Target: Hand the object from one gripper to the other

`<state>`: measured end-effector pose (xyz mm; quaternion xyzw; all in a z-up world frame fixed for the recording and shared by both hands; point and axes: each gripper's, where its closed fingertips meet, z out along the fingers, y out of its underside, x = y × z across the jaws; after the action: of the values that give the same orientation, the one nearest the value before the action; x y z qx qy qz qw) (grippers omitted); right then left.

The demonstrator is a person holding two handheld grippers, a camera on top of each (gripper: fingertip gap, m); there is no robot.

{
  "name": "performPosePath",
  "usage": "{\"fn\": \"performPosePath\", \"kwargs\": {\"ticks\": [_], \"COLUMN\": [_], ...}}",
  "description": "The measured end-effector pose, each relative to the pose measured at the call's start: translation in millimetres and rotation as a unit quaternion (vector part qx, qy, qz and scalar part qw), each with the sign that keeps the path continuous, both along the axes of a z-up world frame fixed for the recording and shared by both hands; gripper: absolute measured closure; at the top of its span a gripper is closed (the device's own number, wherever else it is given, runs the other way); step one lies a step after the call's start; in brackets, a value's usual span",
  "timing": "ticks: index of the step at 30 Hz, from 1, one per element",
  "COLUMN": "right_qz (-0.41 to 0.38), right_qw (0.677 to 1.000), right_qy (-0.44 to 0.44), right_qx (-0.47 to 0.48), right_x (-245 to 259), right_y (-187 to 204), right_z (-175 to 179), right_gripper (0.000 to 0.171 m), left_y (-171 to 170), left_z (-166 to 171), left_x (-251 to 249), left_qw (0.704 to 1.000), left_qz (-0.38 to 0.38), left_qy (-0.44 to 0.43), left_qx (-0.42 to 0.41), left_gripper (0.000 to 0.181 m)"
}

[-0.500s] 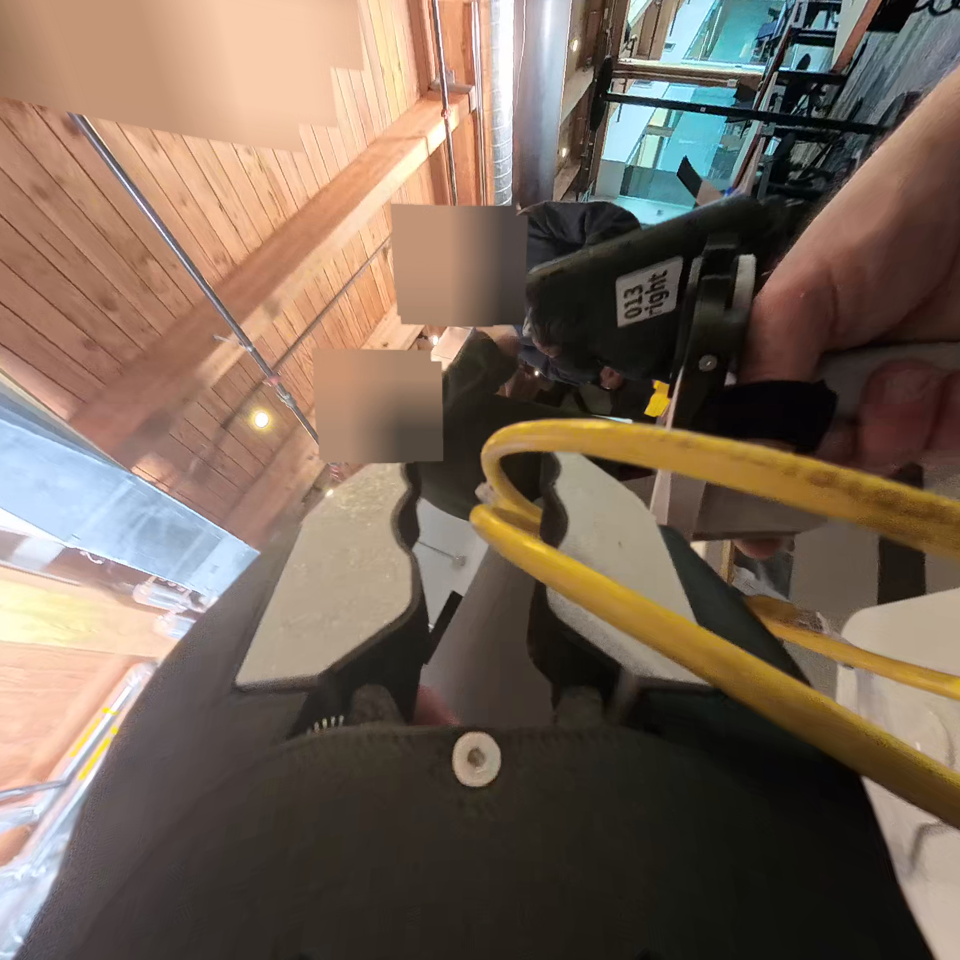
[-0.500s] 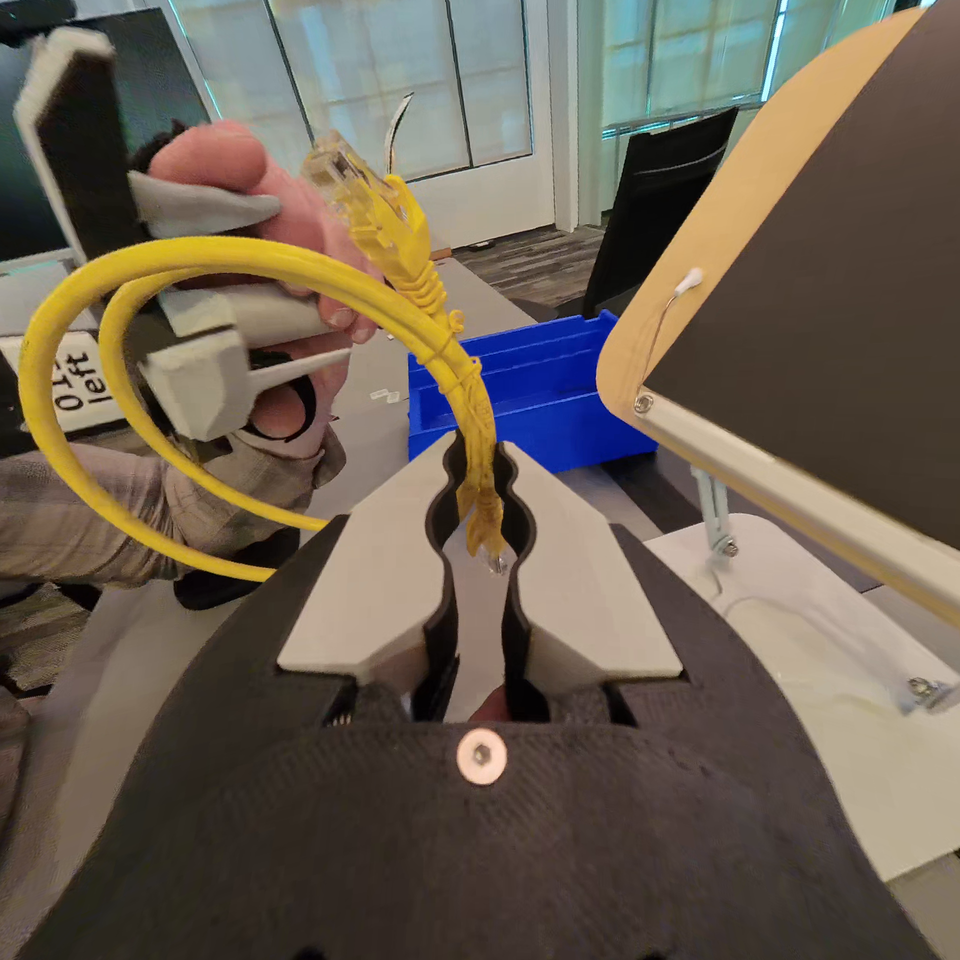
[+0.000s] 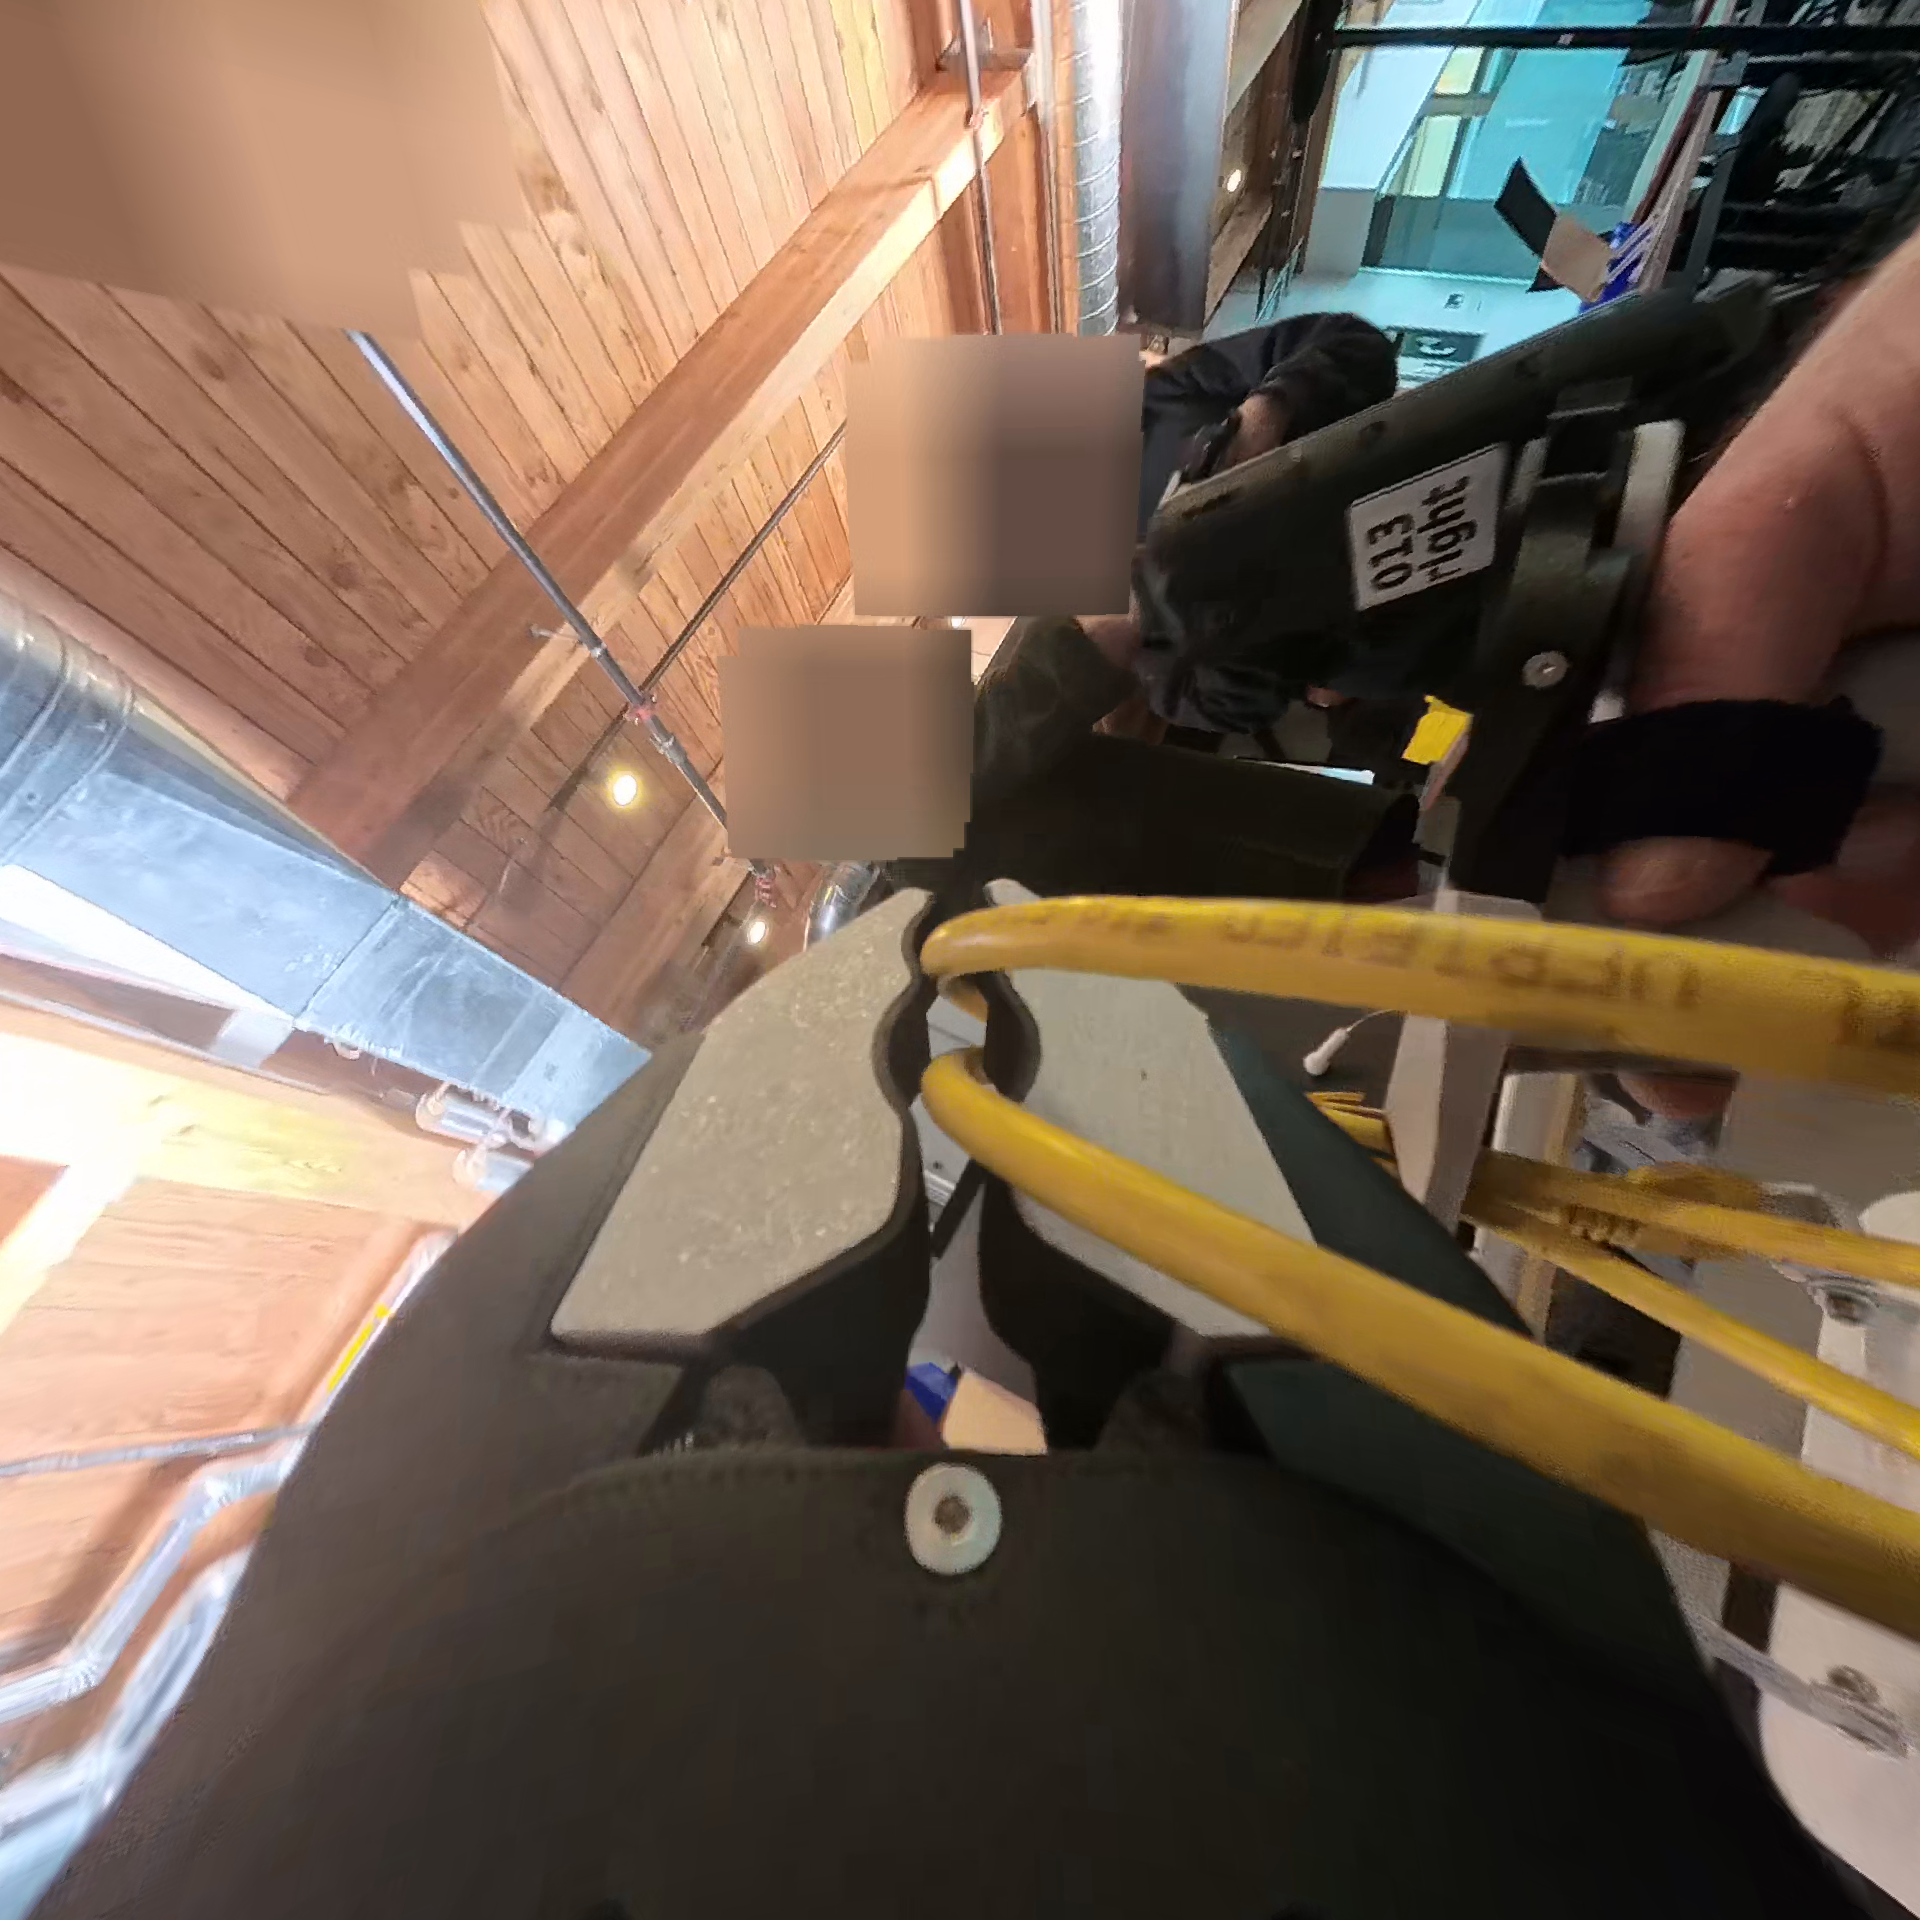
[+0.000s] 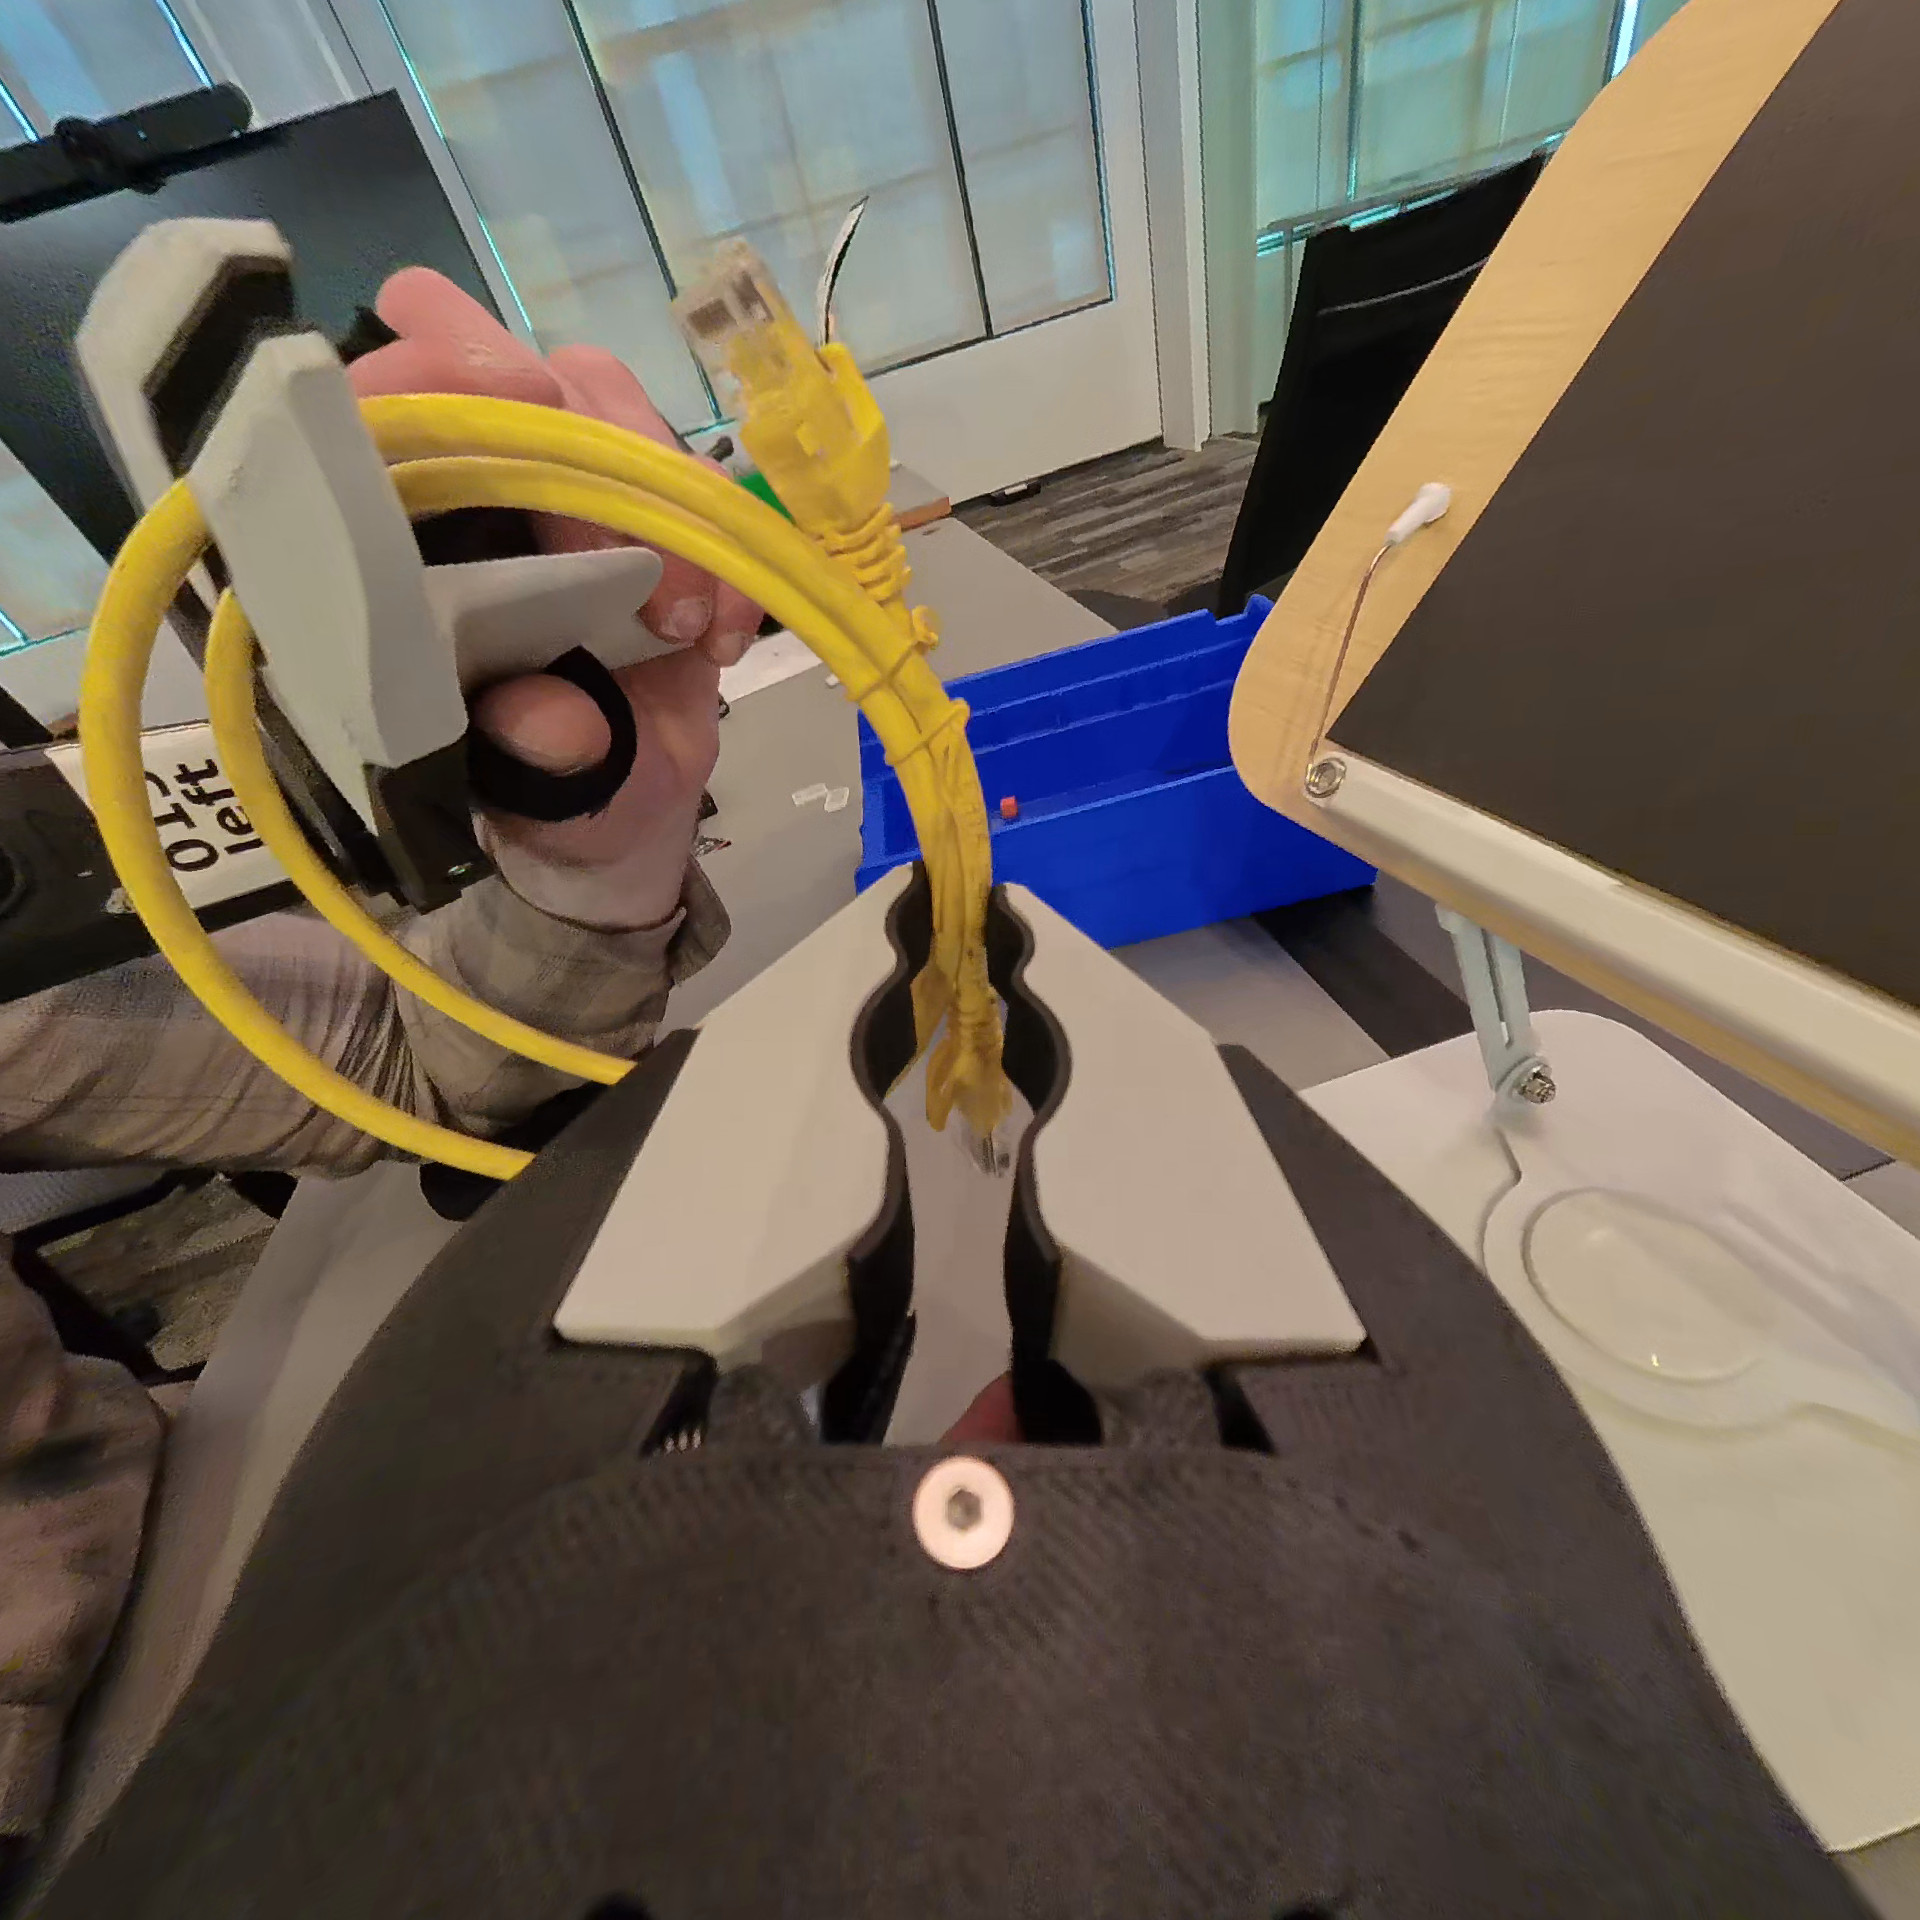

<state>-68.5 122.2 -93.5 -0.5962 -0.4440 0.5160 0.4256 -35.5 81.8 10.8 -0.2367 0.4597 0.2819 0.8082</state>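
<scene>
Both grippers are gripping a coiled yellow cable (image 4: pixel 644 499): left gripper (image 3: pixel 961 982) fingers pinching its loop at 10 o'clock, right gripper (image 4: pixel 956 935) fingers squeezing its tied bundle.

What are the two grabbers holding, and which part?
Both hold the yellow network cable. The right gripper pinches its tied bundle near a plug; the left gripper pinches the loop's two strands at its far bend.

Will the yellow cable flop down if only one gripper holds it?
Probably only a little. The yellow cable keeps springy round loops in the air, so it looks fairly stiff. A tie bunches its strands near the right gripper, so it should stay coiled. It looks light.
</scene>
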Motion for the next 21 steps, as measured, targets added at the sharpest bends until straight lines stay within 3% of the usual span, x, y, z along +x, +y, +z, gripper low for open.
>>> {"fn": "performPosePath", "kwargs": {"ticks": [5,9,11,16,21], "right_qz": [0.001,-0.022,-0.052,-0.105,-0.108], "right_qw": [1.000,0.994,0.982,0.903,0.753], "right_qy": [0.000,-0.028,-0.049,-0.036,-0.084], "right_qx": [0.019,0.100,0.176,0.416,0.643], "right_x": [-3,-2,5,21,3], "right_y": [-4,-2,4,-11,-56], "right_z": [2,0,4,48,62], "right_gripper": [0.160,0.129,0.122,0.123,0.122], "left_y": [7,21,30,46,57], "left_z": [6,10,8,-4,-38], "left_x": [-10,-25,-33,-43,-36], "left_qw": [0.998,0.993,0.987,0.967,0.930], "left_qz": [0.001,0.017,0.028,0.019,0.012], "left_qy": [-0.035,-0.073,-0.082,-0.097,-0.071], "left_qx": [-0.046,-0.096,-0.134,-0.236,-0.360], "left_gripper": [0.177,0.177,0.177,0.177,0.177]}}
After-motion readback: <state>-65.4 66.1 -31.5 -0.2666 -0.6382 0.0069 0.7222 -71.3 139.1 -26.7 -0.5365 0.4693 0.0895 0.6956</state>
